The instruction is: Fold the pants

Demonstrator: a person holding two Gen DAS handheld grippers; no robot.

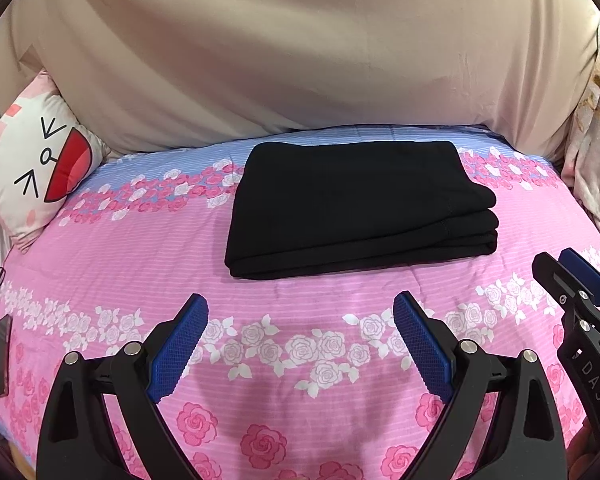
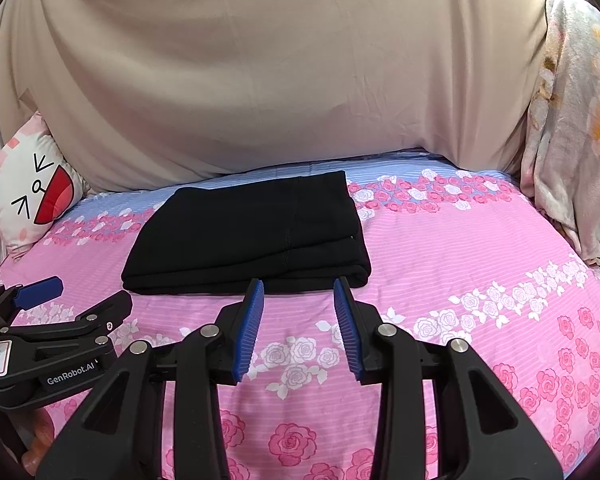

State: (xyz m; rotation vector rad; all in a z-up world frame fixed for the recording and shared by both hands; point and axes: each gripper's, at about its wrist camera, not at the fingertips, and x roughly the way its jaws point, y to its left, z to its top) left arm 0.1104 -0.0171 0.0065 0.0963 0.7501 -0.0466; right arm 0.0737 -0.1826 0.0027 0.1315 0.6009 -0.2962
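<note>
black pants [image 1: 356,208] lie folded mid-bed; both grippers' fingers [image 1: 420,344] gape empty short of their near edge.

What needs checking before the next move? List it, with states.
1. Pants folded into a compact stack: ok.
2. Layer edges aligned on the right side: not ok, slightly stepped.
3. Left gripper empty, jaws wide apart: ok.
4. Right gripper empty, jaws apart: ok.
5. Both grippers clear of the pants: ok.
6. Bedspread smooth around the stack: ok.
</note>
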